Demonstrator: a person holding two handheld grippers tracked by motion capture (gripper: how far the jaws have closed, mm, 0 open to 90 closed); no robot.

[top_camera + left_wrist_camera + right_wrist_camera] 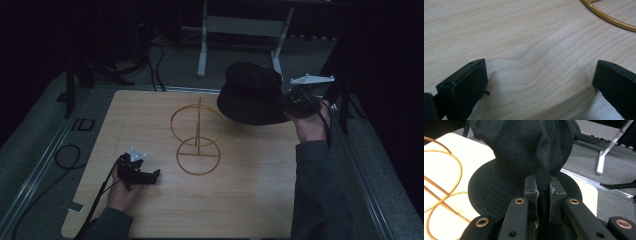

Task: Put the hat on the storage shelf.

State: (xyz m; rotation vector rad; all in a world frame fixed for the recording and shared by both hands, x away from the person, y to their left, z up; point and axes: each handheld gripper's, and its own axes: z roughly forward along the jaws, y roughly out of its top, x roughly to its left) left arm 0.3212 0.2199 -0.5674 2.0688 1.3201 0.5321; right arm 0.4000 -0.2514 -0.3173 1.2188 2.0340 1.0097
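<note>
No legible text, label, brand or number anywhere (hat (252,95), table (240,200) and grippers alike unmarked)

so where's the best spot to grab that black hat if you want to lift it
Probably a pinched fold of the crown on the hat, coming in level from its right side, as the right gripper does now: the soft cloth bunches thin between the jaws, while the wide brim would likely flop.

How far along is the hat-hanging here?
Done: the right tongs are shut on the black hat and hold it off the table. In hand: carrying it beside the gold stand. Left: setting it on the stand. The left tongs rest open.
</note>
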